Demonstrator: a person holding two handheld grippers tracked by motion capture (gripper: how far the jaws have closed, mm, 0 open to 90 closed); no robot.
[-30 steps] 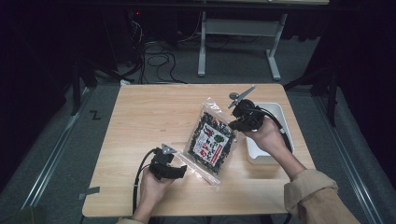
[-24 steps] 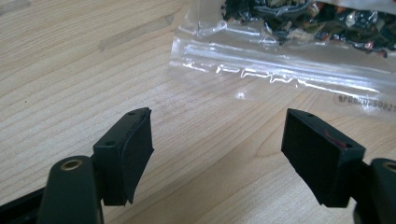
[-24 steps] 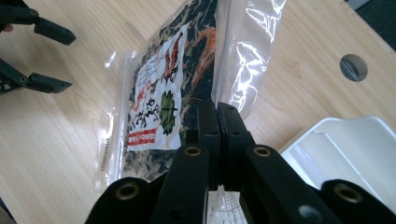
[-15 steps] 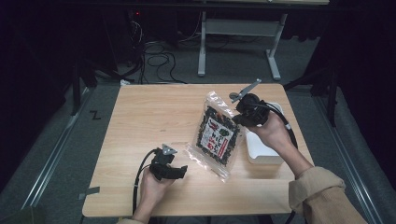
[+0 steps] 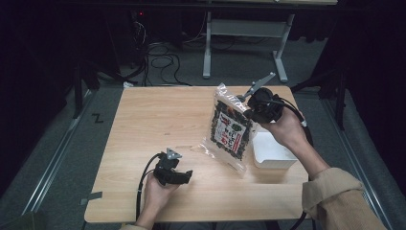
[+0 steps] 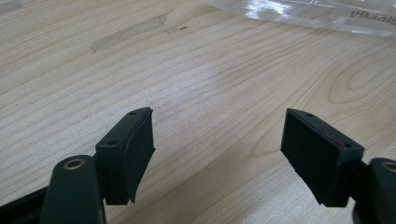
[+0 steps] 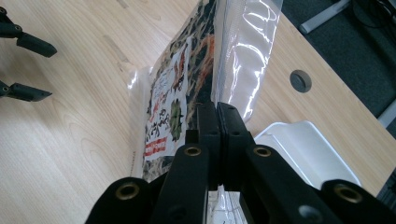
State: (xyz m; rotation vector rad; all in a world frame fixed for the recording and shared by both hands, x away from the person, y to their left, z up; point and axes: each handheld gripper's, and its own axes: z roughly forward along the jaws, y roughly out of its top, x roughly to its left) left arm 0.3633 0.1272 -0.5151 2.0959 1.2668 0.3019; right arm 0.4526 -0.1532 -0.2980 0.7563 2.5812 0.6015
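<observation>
Wooden table (image 5: 143, 124); right gripper (image 5: 250, 108) clamps clear dark-printed snack bag (image 5: 231, 129); left gripper (image 6: 217, 154) wide open, empty.

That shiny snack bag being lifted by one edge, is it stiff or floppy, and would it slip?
The snack bag probably flexes: held by its top edge in the right gripper, its bottom trails on the table. It seems light, since one pinch lifts it. The glossy plastic could be slippery.
</observation>
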